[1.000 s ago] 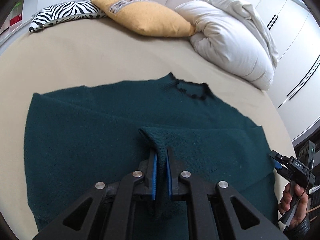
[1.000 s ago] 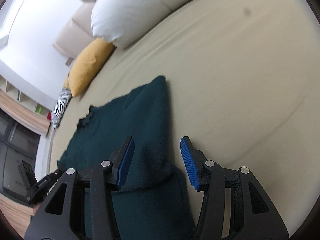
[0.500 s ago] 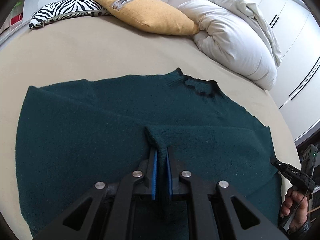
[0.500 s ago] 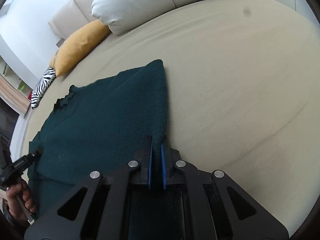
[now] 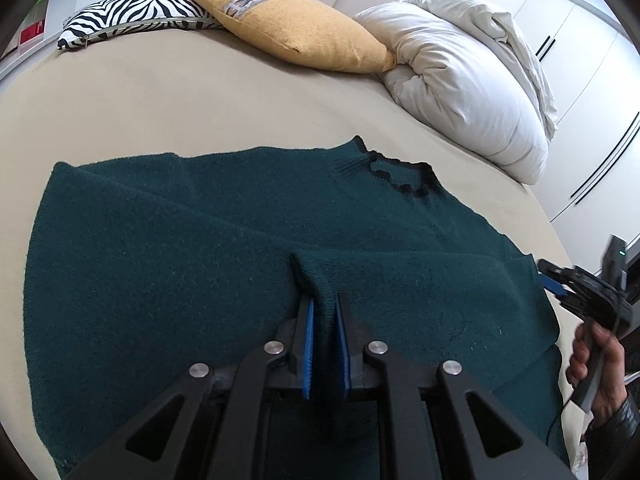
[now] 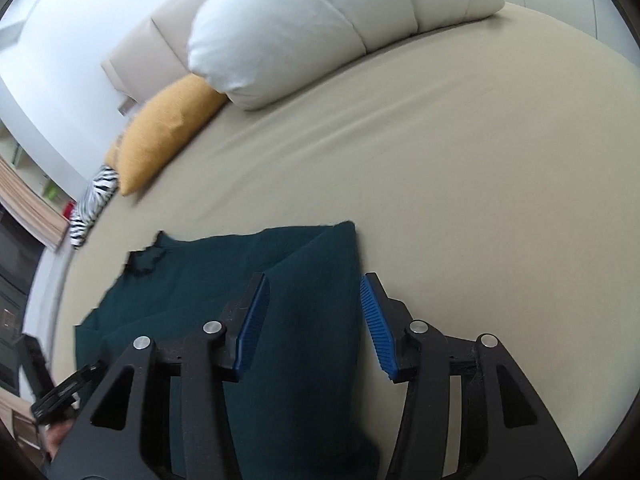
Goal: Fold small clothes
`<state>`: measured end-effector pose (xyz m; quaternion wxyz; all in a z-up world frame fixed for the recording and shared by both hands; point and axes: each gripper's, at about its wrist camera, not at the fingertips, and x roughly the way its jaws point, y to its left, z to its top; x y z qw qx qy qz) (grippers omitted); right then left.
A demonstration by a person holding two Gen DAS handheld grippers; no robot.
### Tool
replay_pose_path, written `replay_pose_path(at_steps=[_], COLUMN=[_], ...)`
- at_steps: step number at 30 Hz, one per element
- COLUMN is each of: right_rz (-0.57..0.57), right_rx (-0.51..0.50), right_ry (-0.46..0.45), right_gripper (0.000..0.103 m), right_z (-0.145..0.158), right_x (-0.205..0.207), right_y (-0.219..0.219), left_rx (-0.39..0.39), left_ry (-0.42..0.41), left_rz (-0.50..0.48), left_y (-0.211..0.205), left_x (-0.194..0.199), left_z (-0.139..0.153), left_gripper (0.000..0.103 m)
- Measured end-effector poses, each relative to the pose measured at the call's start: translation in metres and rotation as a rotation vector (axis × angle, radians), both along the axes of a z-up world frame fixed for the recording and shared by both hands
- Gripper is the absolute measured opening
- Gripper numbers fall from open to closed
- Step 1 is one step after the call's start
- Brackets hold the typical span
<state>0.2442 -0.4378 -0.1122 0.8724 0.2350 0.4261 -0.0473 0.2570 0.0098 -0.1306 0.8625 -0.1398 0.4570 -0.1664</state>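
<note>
Beige bedding (image 5: 168,112) is covering a wide bed, with a zebra-striped cushion (image 5: 132,12) lying at eleven o'clock in the left wrist view, a mustard cushion (image 5: 296,28) at twelve, and a bunched white duvet (image 5: 464,80) at one to two o'clock; white wardrobe doors (image 5: 592,60) are standing beyond the duvet at the far right.

A dark green sweater (image 5: 168,272) is lying spread on the bed, filling the lower half of that view, its black-trimmed collar (image 5: 400,176) pointing toward one o'clock.

The left gripper (image 5: 323,340) is sitting at six o'clock, its blue pads pinching a raised ridge of sweater fabric, and its jaws are opening slightly while the knit is standing between them.

The right gripper (image 6: 316,328) is opening too, its fingers spread wide over the sweater's right edge (image 6: 344,280), with fabric lying beneath and between the pads but not pressed by them. From the left wrist view it is showing at three to four o'clock, gripped by a hand (image 5: 596,368) in a dark sleeve.
</note>
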Motion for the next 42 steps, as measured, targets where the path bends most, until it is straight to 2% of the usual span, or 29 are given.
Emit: replay_pose_path(at_steps=[1,3,4,9,10,13,15,17,20,21,22,23,24,25,26,27,28,30,33,35,36,37,39,42], right_rz=[0.012,0.012,0.007,-0.03,-0.046,-0.047,-0.065,-0.094,-0.055,-0.027,-0.005,0.011,0.031,0.032,0.006,-0.034,-0.076,-0.082,-0.054,-0.042,-0.044,-0.059,-0.082,-0.066], right_rx=[0.004,-0.074,-0.075,-0.065,-0.035,-0.027,-0.033,-0.058,-0.065,-0.084,-0.119,-0.134,-0.143,-0.141,-0.119,-0.109,-0.076,-0.09,-0.181,-0.211,-0.221,-0.24,-0.278,-0.316], right_ry=[0.044,0.082,0.072,0.027,0.013,0.003,0.009,-0.05,-0.099,-0.076,-0.016,0.036,0.048,0.014,0.032,0.048,0.015,-0.09,-0.232,-0.297,-0.338,-0.4,-0.463,-0.474], right_gripper=[0.035,0.012,0.009,0.004,0.004,0.006,0.012,0.012,0.012,0.016,0.029,0.036,0.037,0.037,0.037,0.038,0.039,0.039,0.04,0.059,0.077,0.089,0.1,0.101], right_z=[-0.009,-0.016,-0.016,-0.027,-0.03,-0.029,-0.02,0.002,0.017,0.011,-0.002,-0.013,-0.025,-0.021,-0.015,-0.008,0.007,0.039,0.08,0.096,0.104,0.112,0.119,0.121], right_x=[0.01,0.019,0.019,0.017,0.017,0.015,0.01,-0.013,-0.042,-0.048,-0.046,-0.041,-0.04,-0.043,-0.045,-0.048,-0.059,-0.084,-0.133,-0.162,-0.18,-0.204,-0.236,-0.275], right_y=[0.001,0.005,0.004,-0.005,-0.009,-0.012,-0.012,-0.005,0.013,0.023,0.03,0.033,0.035,0.033,0.029,0.025,0.02,0.023,0.043,0.055,0.061,0.07,0.078,0.091], left_rx=[-0.004,-0.004,-0.004,-0.053,-0.061,-0.06,-0.066,-0.075,-0.075,-0.074,-0.074,-0.079,-0.081,-0.081,-0.079,-0.073,-0.07,-0.075,-0.1,-0.106,-0.114,-0.115,-0.113,-0.112], left_ry=[-0.003,-0.01,-0.016,-0.032,-0.029,-0.031,-0.031,-0.03,-0.033,-0.032,-0.031,-0.025,-0.014,-0.004,0.005,0.002,-0.008,-0.036,-0.045,-0.031,-0.025,-0.019,-0.001,0.041], left_rz=[-0.004,-0.013,-0.016,-0.011,-0.011,-0.011,-0.009,-0.008,-0.008,-0.008,-0.008,-0.008,-0.006,-0.001,0.012,0.027,0.036,0.071,0.136,0.16,0.163,0.168,0.172,0.161], left_y=[0.001,0.001,0.001,0.007,0.008,0.009,0.011,0.012,0.012,0.012,0.013,0.014,0.015,0.016,0.02,0.025,0.031,0.051,0.091,0.116,0.125,0.132,0.142,0.151], left_x=[0.0,-0.001,-0.001,-0.002,-0.002,-0.002,-0.001,0.001,0.0,0.001,0.001,0.002,0.001,-0.002,-0.008,-0.015,-0.023,-0.044,-0.083,-0.116,-0.132,-0.144,-0.172,-0.21], left_z=[0.0,-0.002,-0.002,-0.009,-0.009,-0.01,-0.01,-0.011,-0.011,-0.011,-0.011,-0.011,-0.01,-0.007,-0.002,0.005,0.011,0.024,0.038,0.044,0.045,0.046,0.045,0.039], left_gripper=[0.014,0.014,0.014,0.015,0.015,0.015,0.015,0.015,0.016,0.016,0.016,0.016,0.016,0.017,0.019,0.028,0.041,0.051,0.053,0.053,0.054,0.055,0.059,0.061])
